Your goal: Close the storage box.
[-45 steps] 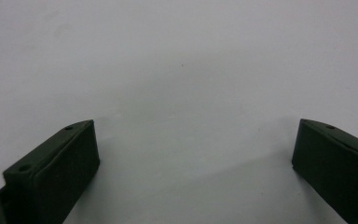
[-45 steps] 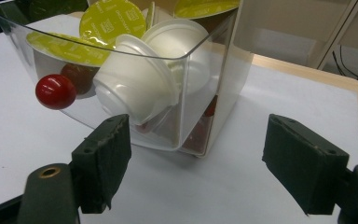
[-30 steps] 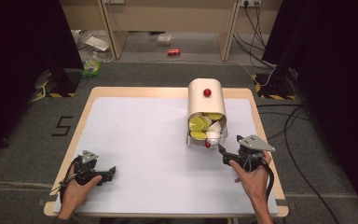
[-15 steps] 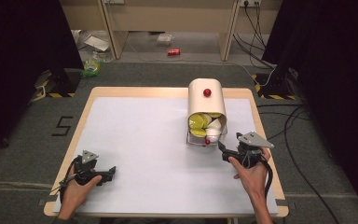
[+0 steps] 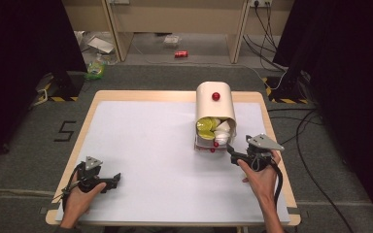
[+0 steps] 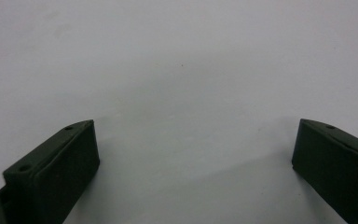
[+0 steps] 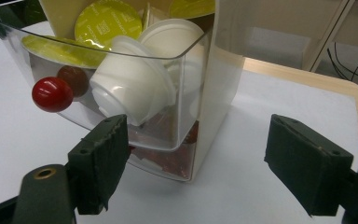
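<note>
- Capsule drawer [image 5: 212, 141], pulled part-way out of the cream dispenser [image 5: 215, 109], sits far-right on the table [image 5: 141, 145].
- Right gripper [image 5: 232, 149] gapes empty just beside it; the red knob [image 7: 52, 94] is probably the best thing to grip.
- Left gripper [image 5: 115, 180] rests wide, empty.

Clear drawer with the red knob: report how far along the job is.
Done: the clear plastic drawer with the red knob is tilted open from the cream capsule dispenser, baring white and yellow-lidded capsules. In hand: the right gripper open at its corner. Left: no capsule is out; the left gripper rests open.
</note>
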`<state>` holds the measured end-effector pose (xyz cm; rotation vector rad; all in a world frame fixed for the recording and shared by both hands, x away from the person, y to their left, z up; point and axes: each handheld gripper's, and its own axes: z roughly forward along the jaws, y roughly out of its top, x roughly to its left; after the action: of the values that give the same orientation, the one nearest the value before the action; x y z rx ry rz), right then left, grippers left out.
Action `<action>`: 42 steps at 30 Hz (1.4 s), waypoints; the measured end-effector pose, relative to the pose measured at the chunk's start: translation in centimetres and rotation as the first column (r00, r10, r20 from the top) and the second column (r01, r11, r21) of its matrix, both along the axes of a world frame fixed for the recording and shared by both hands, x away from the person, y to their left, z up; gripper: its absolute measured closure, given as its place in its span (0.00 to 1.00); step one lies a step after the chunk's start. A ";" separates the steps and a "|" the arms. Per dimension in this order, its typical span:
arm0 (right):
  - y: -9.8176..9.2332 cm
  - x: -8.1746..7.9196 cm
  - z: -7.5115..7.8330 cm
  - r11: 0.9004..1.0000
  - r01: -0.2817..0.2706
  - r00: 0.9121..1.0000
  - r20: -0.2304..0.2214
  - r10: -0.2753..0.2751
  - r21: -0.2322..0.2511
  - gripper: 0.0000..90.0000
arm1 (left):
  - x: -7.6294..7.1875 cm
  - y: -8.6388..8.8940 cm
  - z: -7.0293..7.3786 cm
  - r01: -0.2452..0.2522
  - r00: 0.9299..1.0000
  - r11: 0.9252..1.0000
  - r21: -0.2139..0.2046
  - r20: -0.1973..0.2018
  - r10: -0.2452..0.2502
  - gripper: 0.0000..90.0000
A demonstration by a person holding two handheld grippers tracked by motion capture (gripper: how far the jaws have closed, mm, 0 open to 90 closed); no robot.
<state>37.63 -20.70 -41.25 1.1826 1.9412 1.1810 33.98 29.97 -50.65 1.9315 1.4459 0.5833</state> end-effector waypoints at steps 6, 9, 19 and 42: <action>0.0 0.3 0.1 1.000 0.007 1.000 0.005 -0.007 0.002 0.25 | 0.0 0.0 0.0 0.000 1.000 1.000 0.000 0.000 0.000 0.00; -0.1 0.5 0.1 1.000 0.012 1.000 0.004 -0.012 0.004 0.25 | 0.0 0.0 0.0 0.001 1.000 1.000 0.001 0.000 -0.001 0.00; -0.1 0.9 0.1 1.000 0.021 1.000 0.005 -0.021 0.004 0.25 | 0.0 0.0 0.0 0.001 1.000 1.000 0.001 -0.001 -0.001 0.00; 0.1 1.8 0.1 0.999 0.048 0.999 0.012 -0.048 0.002 0.26 | 0.0 0.0 0.0 0.000 1.000 1.000 0.000 0.000 0.000 0.00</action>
<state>39.38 -20.65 -41.11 1.2134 1.8926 1.1623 33.98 29.96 -50.65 1.9315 1.4459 0.5838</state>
